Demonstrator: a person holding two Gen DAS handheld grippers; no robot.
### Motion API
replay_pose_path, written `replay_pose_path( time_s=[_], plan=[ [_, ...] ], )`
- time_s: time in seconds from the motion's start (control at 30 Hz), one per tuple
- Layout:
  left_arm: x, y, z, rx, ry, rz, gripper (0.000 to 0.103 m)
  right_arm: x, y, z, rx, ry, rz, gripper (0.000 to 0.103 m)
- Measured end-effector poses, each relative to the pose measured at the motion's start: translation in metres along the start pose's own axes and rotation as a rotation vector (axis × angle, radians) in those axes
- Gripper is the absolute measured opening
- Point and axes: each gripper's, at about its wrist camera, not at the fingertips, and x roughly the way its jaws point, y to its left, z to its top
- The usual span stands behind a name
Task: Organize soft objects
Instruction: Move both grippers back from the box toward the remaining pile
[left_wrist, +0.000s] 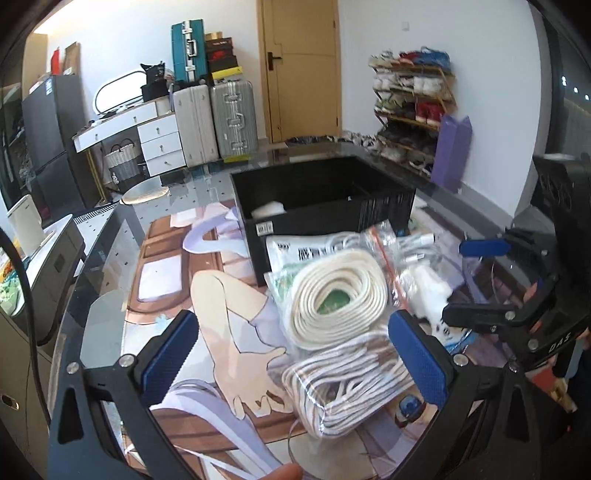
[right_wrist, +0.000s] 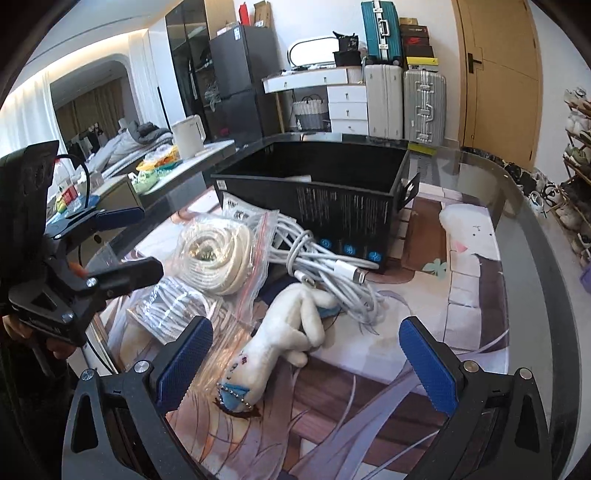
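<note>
White and limp, the plush toy (right_wrist: 295, 334) lies on the printed mat (right_wrist: 469, 295) near the black bin (right_wrist: 343, 206); my right gripper (right_wrist: 306, 363) and left gripper (left_wrist: 295, 360) gape empty.

Bright daylight around me, glare off the glass table (right_wrist: 480, 173) ahead; fisheye bends edges, far shoe rack (left_wrist: 410, 107) blurred

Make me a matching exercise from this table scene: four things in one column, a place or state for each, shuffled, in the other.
1. plush toy
2. cream rope coil
3. black bin
4. loose white charging cable

A. sealed in a clear zip bag
B. farthest back, open-topped
C. lying between the right gripper's open jaws
D. unbagged, bundled against the bin's front

Pairs: 1-C, 2-A, 3-B, 4-D
</note>
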Motion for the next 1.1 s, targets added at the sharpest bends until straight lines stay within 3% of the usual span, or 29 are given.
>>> replay_pose_path(
  time_s=[0.2,0.87,1.1],
  plan=[
    [0.006,-0.001,-0.002,-0.01,0.071,-0.064,0.103,0.008,-0.001,-0.005,0.009,0.018,0.014,0.102],
    [0.005,-0.025,-0.014,0.129,0.129,-0.116,0.103,0.012,-0.009,-0.004,0.04,0.024,0.006,0.102],
    [0.007,-0.031,-0.019,0.146,0.156,-0.142,0.103,0.019,-0.006,-0.005,0.011,0.057,-0.053,0.102]
  ],
)
